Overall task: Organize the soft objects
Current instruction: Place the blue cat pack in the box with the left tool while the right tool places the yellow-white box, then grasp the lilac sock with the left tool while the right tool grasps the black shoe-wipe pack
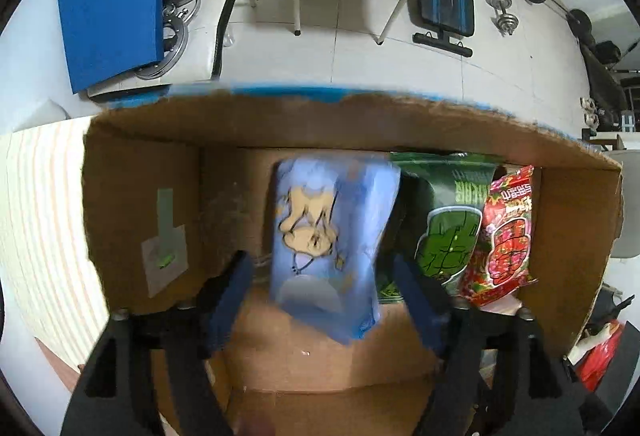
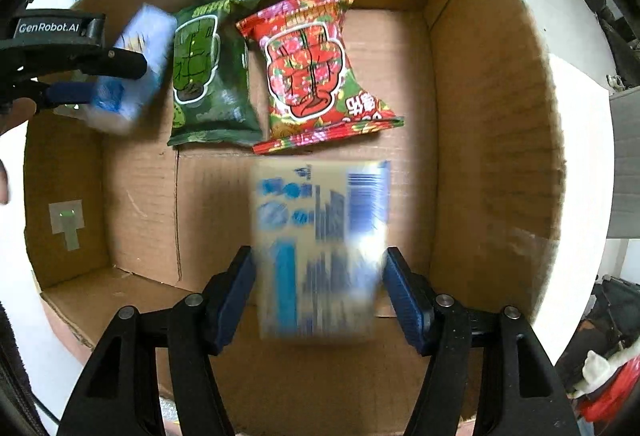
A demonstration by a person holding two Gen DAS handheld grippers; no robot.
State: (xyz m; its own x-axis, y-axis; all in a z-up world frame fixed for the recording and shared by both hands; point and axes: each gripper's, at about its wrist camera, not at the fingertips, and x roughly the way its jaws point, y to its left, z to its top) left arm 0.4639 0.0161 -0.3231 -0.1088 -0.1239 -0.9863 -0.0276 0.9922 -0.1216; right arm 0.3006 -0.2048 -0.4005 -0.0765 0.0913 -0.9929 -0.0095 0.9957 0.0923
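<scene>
1. While the cardboard box (image 2: 492, 124) stood open under both cameras, the left gripper (image 1: 324, 288) hung inside it with its blue pads spread apart on either side of a pale blue packet (image 1: 332, 244). That packet was motion-blurred and showed a gap to each pad, so it looked loose, probably dropping free; whether it had reached the floor of the box could not be told.
2. Seen from the right wrist view, the same blue packet (image 2: 136, 72) sat at the far left of the row, just beside the green snack bag (image 2: 208, 68), with the red snack bag (image 2: 312, 68) next along, both lying flat on the box floor.
3. Nearer the front, the right gripper (image 2: 320, 296) had its pads wide, a blurred cream-and-blue pack (image 2: 320, 252) between them. No pad pressed it, so it too seemed let go.
4. To do this step well, in my judgement, each gripper needed to stay wide and lift straight up, so a pad did not drag a soft packet out of line.
5. The blue packet was best left against the green bag, not on top of it.
6. The cream pack suited the bare floor in front of the red bag, well clear of the right wall.
</scene>
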